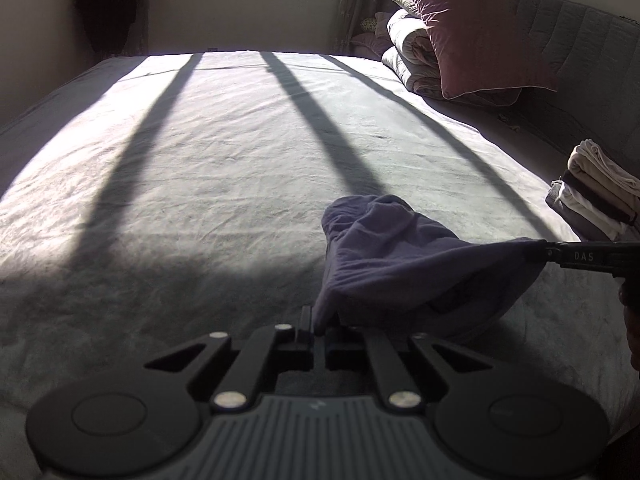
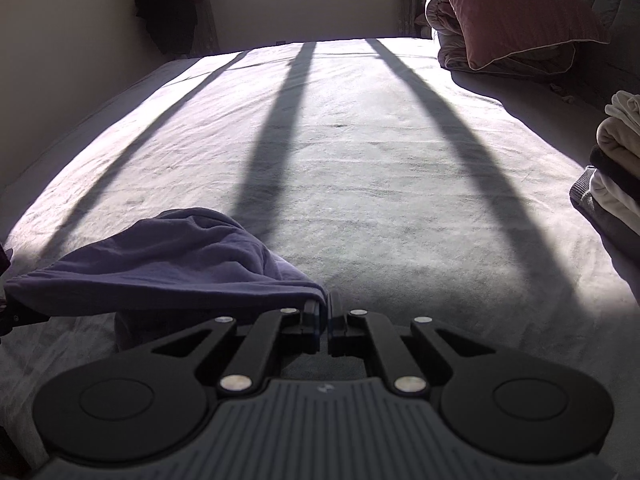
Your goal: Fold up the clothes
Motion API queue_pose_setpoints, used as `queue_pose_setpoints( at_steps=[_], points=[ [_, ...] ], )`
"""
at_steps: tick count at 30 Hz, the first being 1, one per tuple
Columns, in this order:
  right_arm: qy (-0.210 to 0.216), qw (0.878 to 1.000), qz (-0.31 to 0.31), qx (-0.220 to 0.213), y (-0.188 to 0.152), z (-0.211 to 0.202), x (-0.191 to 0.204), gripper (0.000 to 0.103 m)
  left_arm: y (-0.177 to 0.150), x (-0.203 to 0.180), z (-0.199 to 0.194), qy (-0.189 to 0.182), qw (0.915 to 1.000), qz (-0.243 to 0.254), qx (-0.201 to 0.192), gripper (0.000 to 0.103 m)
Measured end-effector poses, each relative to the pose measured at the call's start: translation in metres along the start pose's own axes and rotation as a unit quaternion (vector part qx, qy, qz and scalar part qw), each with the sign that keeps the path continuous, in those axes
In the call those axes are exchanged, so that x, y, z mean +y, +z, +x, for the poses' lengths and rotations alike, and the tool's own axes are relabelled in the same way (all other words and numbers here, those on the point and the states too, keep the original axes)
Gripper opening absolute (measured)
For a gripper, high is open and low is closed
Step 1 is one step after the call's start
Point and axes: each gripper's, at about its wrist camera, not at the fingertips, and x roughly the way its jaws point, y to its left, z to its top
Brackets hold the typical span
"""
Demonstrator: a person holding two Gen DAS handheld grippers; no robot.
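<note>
Both tongs grip one purple garment.
Left tongs (image 1: 318, 330) and right tongs (image 2: 325, 314) pinch opposite corners of the purple garment (image 1: 400, 256), stretched over the bed (image 1: 200, 160).

The cloth (image 1: 400, 264) hides its own underside and the bed (image 1: 200, 160) beneath it, between the two tongs. Right of the right tongs (image 2: 325, 312), the picture's edge cuts off the stack (image 2: 618, 160). Far ahead, the frame top crops the pillow (image 2: 520, 8).
</note>
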Motion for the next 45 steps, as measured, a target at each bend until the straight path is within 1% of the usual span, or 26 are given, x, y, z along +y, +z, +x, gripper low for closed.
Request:
queue_pose_setpoints(
  at_steps=[7, 13, 18, 21, 24, 25, 26, 27, 28, 33, 35, 37, 38, 40, 41, 43, 45],
  points=[
    [-0.011, 1.000, -0.016, -0.001, -0.006, 0.000, 0.008, 0.004, -0.007, -0.009, 0.003, 0.034, 0.9984, 0.041, 0.022, 0.004],
    [-0.022, 1.000, -0.020, 0.004, -0.009, 0.005, 0.008, 0.004, -0.012, -0.016, 0.002, 0.049, 0.9964, 0.066, 0.022, 0.004],
    [-0.027, 0.999, -0.019, 0.010, -0.010, 0.010, 0.007, 0.004, -0.012, -0.017, 0.004, 0.046, 0.9961, 0.071, 0.025, 0.004],
    [-0.027, 0.999, -0.019, 0.013, -0.011, 0.011, 0.008, 0.004, -0.013, -0.016, 0.006, 0.038, 0.9967, 0.067, 0.027, 0.006],
    [-0.027, 0.999, -0.018, 0.015, -0.010, 0.012, 0.008, 0.005, -0.014, -0.012, 0.010, 0.016, 0.9973, 0.063, 0.035, 0.012],
    [-0.026, 0.999, -0.017, 0.016, -0.010, 0.012, 0.007, 0.005, -0.014, -0.009, 0.012, 0.010, 0.9974, 0.061, 0.037, 0.019],
    [-0.025, 0.999, -0.015, 0.017, -0.011, 0.012, 0.007, 0.006, -0.015, -0.007, 0.013, 0.003, 0.9975, 0.059, 0.039, 0.023],
    [-0.022, 1.000, -0.011, 0.018, -0.011, 0.012, 0.006, 0.011, -0.016, -0.005, 0.015, -0.002, 0.9974, 0.060, 0.040, 0.032],
    [-0.020, 1.000, -0.008, 0.020, -0.012, 0.012, 0.005, 0.013, -0.017, -0.004, 0.016, -0.004, 0.9971, 0.065, 0.039, 0.037],
    [-0.015, 0.999, -0.004, 0.037, -0.016, 0.016, 0.000, 0.014, -0.023, -0.003, 0.023, -0.012, 0.9942, 0.102, 0.032, 0.043],
    [-0.012, 0.999, 0.003, 0.047, -0.018, 0.019, -0.004, 0.016, -0.026, -0.006, 0.025, -0.021, 0.9921, 0.120, 0.032, 0.044],
    [-0.009, 0.998, 0.012, 0.056, -0.020, 0.021, -0.007, 0.021, -0.026, -0.009, 0.027, -0.031, 0.9903, 0.131, 0.036, 0.043],
    [-0.009, 0.998, 0.017, 0.061, -0.022, 0.023, -0.009, 0.028, -0.026, -0.011, 0.028, -0.035, 0.9894, 0.136, 0.037, 0.043],
    [-0.008, 0.997, 0.026, 0.069, -0.024, 0.026, -0.011, 0.035, -0.028, -0.015, 0.032, -0.031, 0.9881, 0.144, 0.044, 0.043],
    [-0.008, 0.997, 0.028, 0.074, -0.026, 0.028, -0.012, 0.035, -0.030, -0.016, 0.035, -0.026, 0.9875, 0.147, 0.050, 0.042],
    [-0.009, 0.996, 0.027, 0.079, -0.028, 0.031, -0.011, 0.035, -0.031, -0.017, 0.039, -0.016, 0.9872, 0.148, 0.059, 0.028],
    [-0.014, 0.997, 0.017, 0.079, -0.029, 0.032, -0.008, 0.035, -0.031, -0.016, 0.042, -0.006, 0.9880, 0.141, 0.063, 0.022]
  ],
)
